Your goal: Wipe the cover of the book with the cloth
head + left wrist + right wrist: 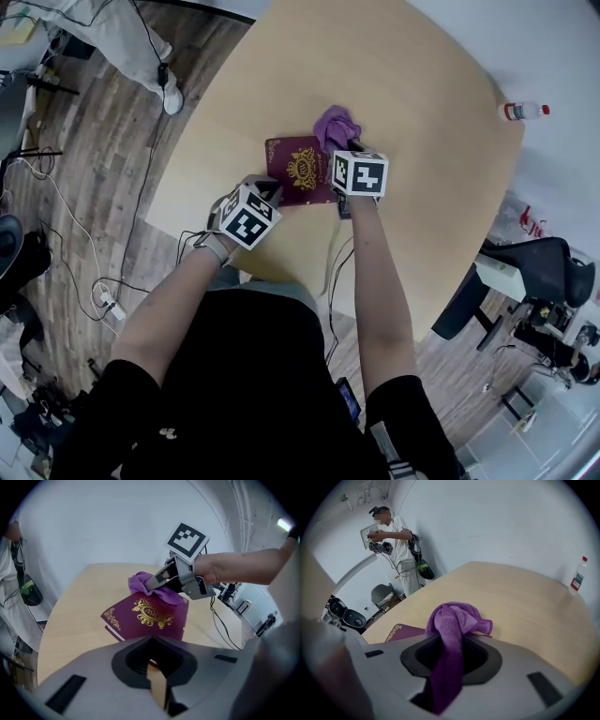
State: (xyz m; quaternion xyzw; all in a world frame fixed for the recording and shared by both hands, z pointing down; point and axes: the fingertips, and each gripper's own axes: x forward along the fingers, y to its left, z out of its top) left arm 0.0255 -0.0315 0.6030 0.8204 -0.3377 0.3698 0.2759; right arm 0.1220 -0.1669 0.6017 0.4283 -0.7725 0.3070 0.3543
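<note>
A maroon book (300, 170) with a gold crest lies shut on the round wooden table (422, 112). The purple cloth (335, 126) rests bunched on the book's far right corner. My right gripper (345, 150) is shut on the cloth (455, 620), which hangs through its jaws. In the left gripper view the right gripper (161, 579) presses the cloth (154, 587) against the book's (147, 618) far edge. My left gripper (265, 192) sits at the book's near left corner. That corner runs in between its closed jaws (151, 660).
A clear bottle with a red label (523, 111) stands at the table's far right edge (578, 579). A person (396, 541) stands beyond the table's far left. Cables (94, 281) lie on the wooden floor at left, and a dark chair (534, 267) is at right.
</note>
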